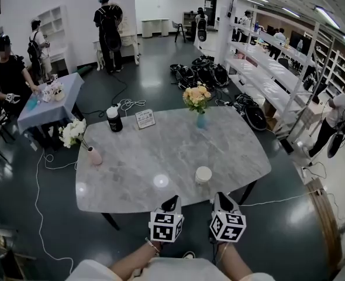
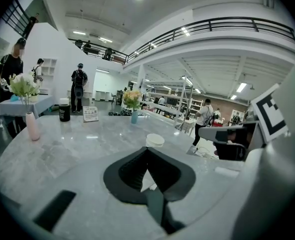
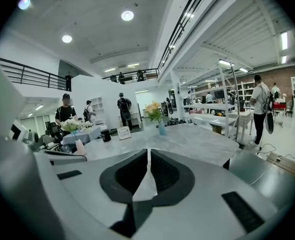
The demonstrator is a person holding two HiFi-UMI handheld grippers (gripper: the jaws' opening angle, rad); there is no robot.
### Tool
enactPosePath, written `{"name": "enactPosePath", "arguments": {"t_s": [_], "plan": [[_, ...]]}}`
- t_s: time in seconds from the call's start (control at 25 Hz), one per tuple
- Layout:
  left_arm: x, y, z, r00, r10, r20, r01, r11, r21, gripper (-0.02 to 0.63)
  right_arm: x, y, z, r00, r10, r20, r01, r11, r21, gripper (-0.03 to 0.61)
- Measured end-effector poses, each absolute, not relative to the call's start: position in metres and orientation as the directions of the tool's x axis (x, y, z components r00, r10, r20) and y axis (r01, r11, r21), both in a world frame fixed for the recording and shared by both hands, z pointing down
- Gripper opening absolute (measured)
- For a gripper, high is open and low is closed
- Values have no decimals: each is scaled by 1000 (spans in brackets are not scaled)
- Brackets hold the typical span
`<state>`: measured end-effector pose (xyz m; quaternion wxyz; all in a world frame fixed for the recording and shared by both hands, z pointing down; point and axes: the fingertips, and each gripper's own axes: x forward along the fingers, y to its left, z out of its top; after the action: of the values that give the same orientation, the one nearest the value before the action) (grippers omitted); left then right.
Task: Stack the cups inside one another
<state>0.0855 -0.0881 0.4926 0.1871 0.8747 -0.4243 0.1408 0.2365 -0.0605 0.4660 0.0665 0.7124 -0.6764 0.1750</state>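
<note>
Setting: open hall with a dark, glossy floor (image 1: 155, 69). White shelving racks (image 1: 266, 78) run along the right side, and black bags (image 1: 199, 74) are heaped on the floor beyond the table.

1. Table (image 1: 143, 151): grey marble-patterned top with rounded corners and dark legs, polished enough to mirror a ceiling light.

2. Cup (image 1: 203, 175): pale, round and tapered, with a white rim. It stands upright on the table near the front edge, right of centre, just beyond the right gripper and clear of both grippers. Its inside is not visible, so whether more than 1 is nested there cannot be told.

3. Pink vase (image 1: 95, 156): slim and matt, at the table's left edge, holding white flowers (image 1: 73, 132).

4. Blue vase (image 1: 201, 120): small, near the far edge, holding yellow and orange flowers (image 1: 196, 97).

5. Black bottle (image 1: 114, 120): cylindrical with a white cap, at the far left of the top. A white printed card (image 1: 145, 119) stands just beside it.

6. Left gripper (image 1: 171, 202): smooth grey body with a marker cube (image 1: 165, 226) and ribbed black pads (image 2: 132, 170). It hangs at the table's front edge, its jaws closed tip to tip with nothing between them.

7. Right gripper (image 1: 221, 201): same build, alongside the left one. Its jaws are drawn together to a thin slit and hold nothing.
</note>
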Motion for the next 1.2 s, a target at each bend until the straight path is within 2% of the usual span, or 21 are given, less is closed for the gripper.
{"name": "enactPosePath", "arguments": {"t_s": [0.72, 1.2], "plan": [[98, -68, 494, 599, -682, 420, -795, -570, 209, -3, 248, -37, 471, 46, -926, 374, -988, -98, -120, 6], [80, -81, 494, 579, -702, 415, -812, -545, 209, -3, 233, -51, 469, 27, -930, 367, -990, -76, -119, 6]]}}
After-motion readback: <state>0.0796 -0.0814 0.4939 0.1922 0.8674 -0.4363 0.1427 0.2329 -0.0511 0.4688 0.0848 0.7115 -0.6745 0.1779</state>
